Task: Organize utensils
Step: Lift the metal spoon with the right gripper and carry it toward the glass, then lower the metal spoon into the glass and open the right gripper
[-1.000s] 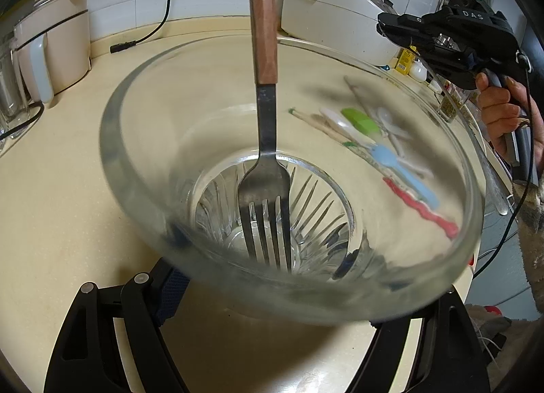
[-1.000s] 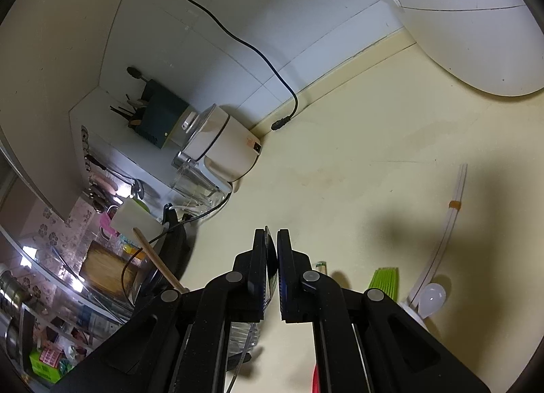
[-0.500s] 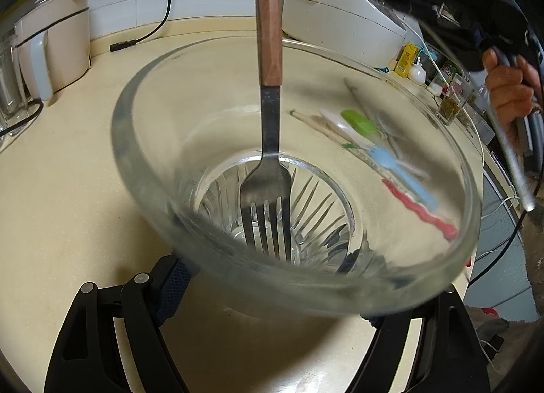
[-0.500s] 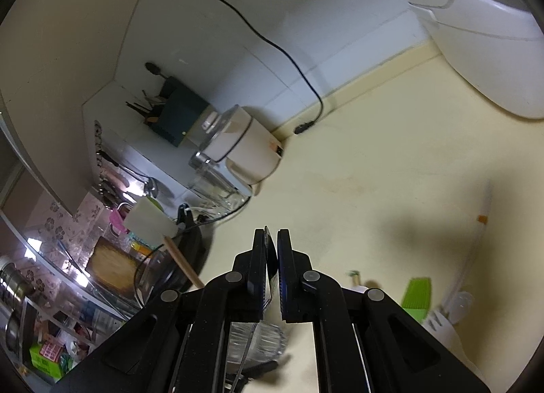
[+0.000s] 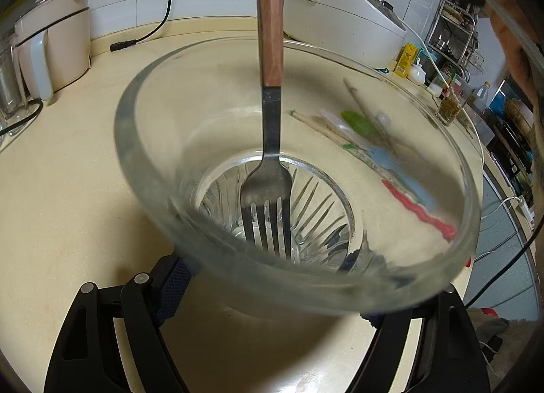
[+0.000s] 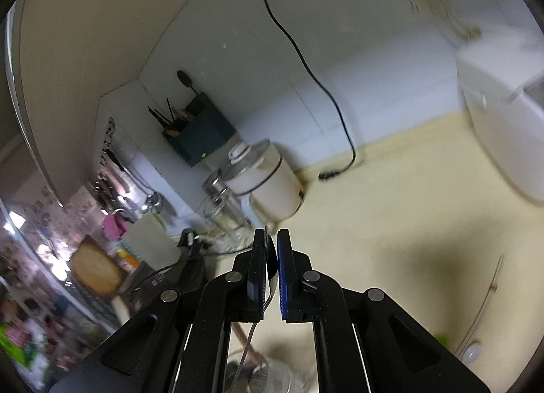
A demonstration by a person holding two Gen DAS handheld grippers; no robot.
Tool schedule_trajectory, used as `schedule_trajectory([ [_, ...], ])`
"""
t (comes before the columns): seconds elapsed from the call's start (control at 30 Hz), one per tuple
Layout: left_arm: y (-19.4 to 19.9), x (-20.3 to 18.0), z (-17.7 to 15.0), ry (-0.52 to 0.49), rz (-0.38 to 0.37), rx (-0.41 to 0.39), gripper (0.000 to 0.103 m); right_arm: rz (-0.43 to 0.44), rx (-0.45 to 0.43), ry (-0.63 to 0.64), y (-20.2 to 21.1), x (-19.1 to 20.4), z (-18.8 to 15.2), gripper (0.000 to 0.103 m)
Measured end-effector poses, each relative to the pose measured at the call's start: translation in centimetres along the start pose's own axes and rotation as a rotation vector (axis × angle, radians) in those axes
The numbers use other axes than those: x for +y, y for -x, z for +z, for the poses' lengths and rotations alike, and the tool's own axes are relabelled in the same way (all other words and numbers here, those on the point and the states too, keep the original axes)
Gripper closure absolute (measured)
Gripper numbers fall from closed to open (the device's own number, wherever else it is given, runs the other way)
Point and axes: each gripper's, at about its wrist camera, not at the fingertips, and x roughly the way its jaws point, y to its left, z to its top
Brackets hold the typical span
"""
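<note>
Right tool's utensil higher above glass

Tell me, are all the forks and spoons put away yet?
Not yet. One fork stands in the glass that the left gripper holds. The right gripper pinches a thin metal utensil. Green, blue and red pieces wait on the counter.

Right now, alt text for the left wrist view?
A clear glass cup held in the left gripper fills the view, with a wooden-handled fork standing tines-down inside it. Through the glass, blurred utensils lie on the beige counter; a white rice cooker stands behind.
</note>
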Motion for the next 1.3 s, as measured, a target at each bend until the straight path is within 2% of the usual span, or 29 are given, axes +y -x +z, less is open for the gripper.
schedule_trajectory([
  [0.1,0.0,0.0,0.0,-0.001,0.001,0.000,0.019,-0.060,-0.045,0.081,-0.1,2.2,0.3,0.097],
  [0.4,0.0,0.1,0.0,0.002,-0.004,-0.001,0.019,-0.105,-0.084,0.138,-1.5,4.0,-0.1,0.097],
  [0.83,0.1,0.3,-0.1,0.002,-0.006,-0.001,0.019,-0.209,-0.114,0.371,-1.6,7.8,-5.5,0.097],
  [1.2,0.1,-0.1,-0.1,-0.004,0.002,0.001,0.019,-0.229,-0.061,0.355,-1.8,6.7,-6.6,0.095],
  [1.23,0.1,-0.1,-0.1,-0.004,0.002,0.001,0.019,-0.233,-0.058,0.353,-1.8,6.7,-6.5,0.094],
  [1.3,0.2,-0.2,-0.2,-0.004,0.004,0.001,0.019,-0.238,-0.051,0.348,-1.8,6.7,-6.4,0.086],
])
